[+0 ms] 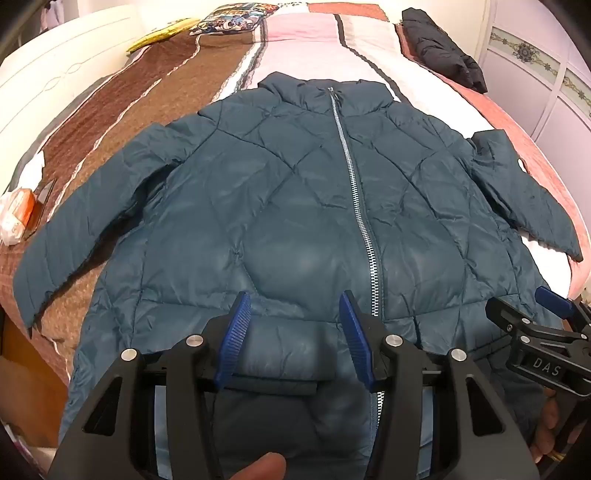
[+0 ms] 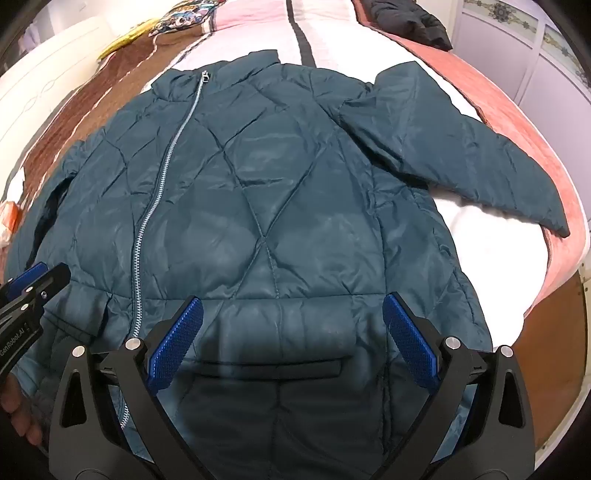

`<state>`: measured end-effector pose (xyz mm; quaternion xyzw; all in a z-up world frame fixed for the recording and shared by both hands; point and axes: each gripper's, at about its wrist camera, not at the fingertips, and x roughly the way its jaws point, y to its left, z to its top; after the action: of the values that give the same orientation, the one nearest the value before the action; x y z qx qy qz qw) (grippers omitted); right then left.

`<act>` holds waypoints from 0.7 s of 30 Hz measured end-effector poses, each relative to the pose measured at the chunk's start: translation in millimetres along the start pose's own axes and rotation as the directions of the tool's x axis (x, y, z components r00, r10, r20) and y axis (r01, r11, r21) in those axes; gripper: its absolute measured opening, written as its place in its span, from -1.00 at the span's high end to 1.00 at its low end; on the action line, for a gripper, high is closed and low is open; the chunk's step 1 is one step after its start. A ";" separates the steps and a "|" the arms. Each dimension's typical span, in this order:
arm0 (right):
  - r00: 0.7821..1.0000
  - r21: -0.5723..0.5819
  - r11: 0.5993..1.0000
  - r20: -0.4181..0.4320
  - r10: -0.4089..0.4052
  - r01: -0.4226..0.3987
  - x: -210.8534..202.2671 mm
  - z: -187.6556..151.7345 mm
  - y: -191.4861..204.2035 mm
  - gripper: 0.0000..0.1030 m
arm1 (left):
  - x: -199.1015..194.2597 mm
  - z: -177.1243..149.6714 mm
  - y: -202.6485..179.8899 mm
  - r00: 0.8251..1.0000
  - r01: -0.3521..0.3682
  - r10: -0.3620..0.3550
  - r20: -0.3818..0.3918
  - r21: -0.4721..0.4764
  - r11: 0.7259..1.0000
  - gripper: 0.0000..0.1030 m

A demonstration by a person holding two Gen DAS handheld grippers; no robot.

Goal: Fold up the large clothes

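Note:
A teal quilted jacket (image 1: 295, 206) (image 2: 280, 192) lies face up on the bed, zipped, with both sleeves spread out to the sides. My left gripper (image 1: 293, 295) hovers over its lower front just left of the zipper (image 1: 354, 192), jaws apart and no fabric between the blue pads (image 1: 236, 332). Over the lower front to the right of the zipper (image 2: 155, 199), above a pocket flap (image 2: 273, 367), my right gripper (image 2: 293, 299) stands wide open and holds nothing. Each gripper shows at the edge of the other's view: the right gripper (image 1: 524, 304), the left gripper (image 2: 46, 273).
A black garment (image 1: 443, 51) (image 2: 410, 18) lies folded at the far right of the striped bedspread (image 1: 303, 40). A patterned pillow (image 1: 232, 18) and a yellow item (image 1: 162, 37) sit at the head. An orange box (image 1: 22, 210) rests at the left edge. Cabinet doors (image 1: 535, 74) stand to the right.

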<state>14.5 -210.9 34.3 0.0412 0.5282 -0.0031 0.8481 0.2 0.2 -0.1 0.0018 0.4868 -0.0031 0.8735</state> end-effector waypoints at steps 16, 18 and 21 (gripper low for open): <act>1.000 0.000 1.000 0.001 0.000 0.000 0.7 0.0 0.1 -0.88 | 1.2 -3.8 8.0 1.000 -0.004 0.004 -0.008 -0.013 1.000 0.01; 1.000 0.000 1.000 0.001 0.000 0.000 0.7 0.0 0.1 -0.88 | 3.6 -4.1 7.9 1.000 -0.006 0.006 -0.013 -0.015 1.000 0.00; 1.000 0.000 1.000 0.001 0.000 0.000 1.0 0.0 0.2 -0.88 | 6.5 -2.1 8.7 1.000 -0.008 0.008 -0.026 -0.025 1.000 -0.02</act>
<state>14.9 -210.7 33.4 0.0410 0.5278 -0.0029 0.8484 1.9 8.9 -6.7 -0.0073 0.4979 0.0066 0.8672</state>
